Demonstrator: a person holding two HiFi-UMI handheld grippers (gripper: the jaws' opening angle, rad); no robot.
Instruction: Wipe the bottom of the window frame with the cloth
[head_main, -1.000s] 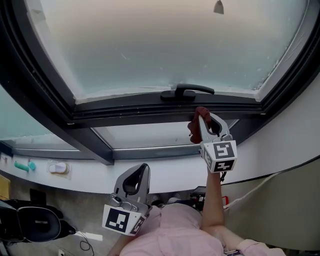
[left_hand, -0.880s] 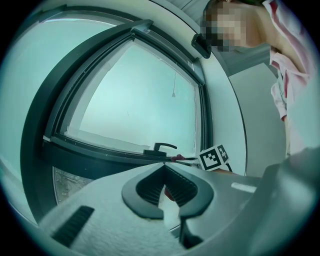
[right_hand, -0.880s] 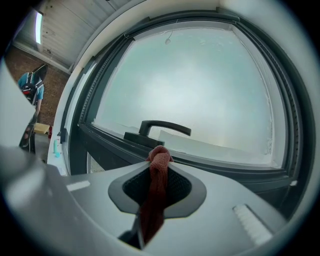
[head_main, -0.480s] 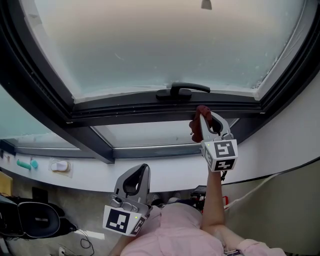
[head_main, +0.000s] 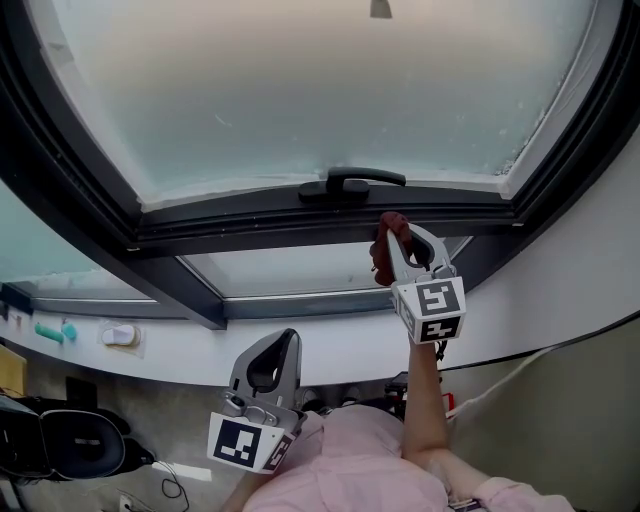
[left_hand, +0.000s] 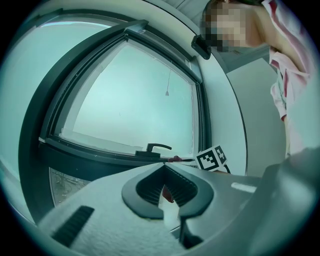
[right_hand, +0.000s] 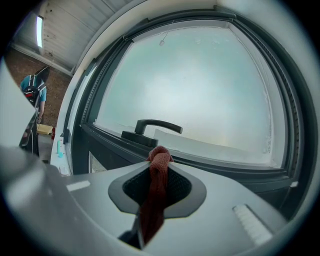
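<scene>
Indoor rm w/ big window (head_main: 320, 100)

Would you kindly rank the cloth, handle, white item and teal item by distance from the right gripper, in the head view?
1. Cloth, in the right gripper's jaws.
2. Handle, just above it.
3. White item, far to the left.
4. Teal item, farther left still.

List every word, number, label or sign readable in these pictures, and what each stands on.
None: no words, numbers or brands can be read.
Cube on the left gripper: a black-and-white square marker, no letters.
Cube on the right gripper: the same.
The small teal and white items on the white window sill: too small to read.
The dark red cloth in the right gripper: no print.
</scene>
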